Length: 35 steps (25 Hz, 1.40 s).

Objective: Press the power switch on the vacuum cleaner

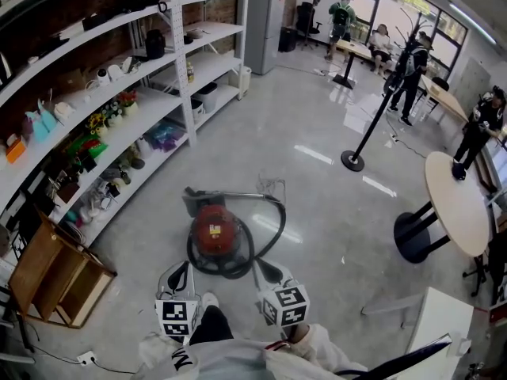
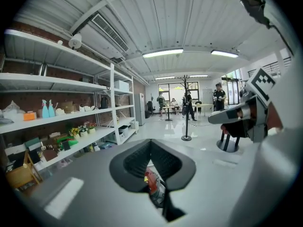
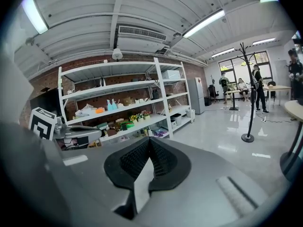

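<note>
A red canister vacuum cleaner (image 1: pixel 215 233) stands on the grey floor just ahead of me, with its black hose (image 1: pixel 265 236) looped around it. I cannot make out its power switch. My left gripper (image 1: pixel 178 279) hovers at the vacuum's near left, my right gripper (image 1: pixel 268 272) at its near right; neither touches it. Both are shut on nothing. In the left gripper view the left gripper (image 2: pixel 150 142) has its tips together, and a sliver of the red vacuum (image 2: pixel 151 180) shows below them. The right gripper (image 3: pixel 149 139) also has its tips together, with only floor behind.
White shelving (image 1: pixel 119 125) full of small items runs along the left wall, with a wooden crate (image 1: pixel 55 271) at its near end. A round table (image 1: pixel 455 200) and a stanchion post (image 1: pixel 353 160) stand to the right. A white tabletop corner (image 1: pixel 440 323) is close by. Several people stand far back.
</note>
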Each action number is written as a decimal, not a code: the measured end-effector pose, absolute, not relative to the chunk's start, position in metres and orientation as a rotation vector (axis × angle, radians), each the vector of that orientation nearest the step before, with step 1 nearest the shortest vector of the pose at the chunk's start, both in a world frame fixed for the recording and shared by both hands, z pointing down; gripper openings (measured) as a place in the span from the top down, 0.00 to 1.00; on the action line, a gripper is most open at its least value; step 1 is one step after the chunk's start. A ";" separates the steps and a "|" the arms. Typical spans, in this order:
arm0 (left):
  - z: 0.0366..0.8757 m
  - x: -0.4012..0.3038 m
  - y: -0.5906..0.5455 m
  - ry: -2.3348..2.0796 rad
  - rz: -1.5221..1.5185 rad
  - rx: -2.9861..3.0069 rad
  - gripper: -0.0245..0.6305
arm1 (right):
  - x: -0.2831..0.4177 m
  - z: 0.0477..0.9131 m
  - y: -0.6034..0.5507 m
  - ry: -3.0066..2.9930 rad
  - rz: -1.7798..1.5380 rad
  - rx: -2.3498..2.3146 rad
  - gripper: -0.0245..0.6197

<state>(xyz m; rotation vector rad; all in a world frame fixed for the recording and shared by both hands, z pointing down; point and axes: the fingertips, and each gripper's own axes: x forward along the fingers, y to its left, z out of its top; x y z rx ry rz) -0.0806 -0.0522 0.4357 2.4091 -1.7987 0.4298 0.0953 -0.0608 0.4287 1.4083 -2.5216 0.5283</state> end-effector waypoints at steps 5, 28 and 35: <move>0.440 -0.067 -0.033 -1.795 0.425 2.421 0.96 | 0.111 0.433 -0.039 -2.517 0.529 1.428 0.96; 0.428 -0.049 0.037 -1.847 0.486 2.396 0.96 | 0.126 0.432 0.022 -2.576 0.582 1.392 0.96; 0.431 -0.053 0.044 -1.840 0.513 2.377 0.96 | 0.120 0.434 0.024 -2.575 0.603 1.375 0.96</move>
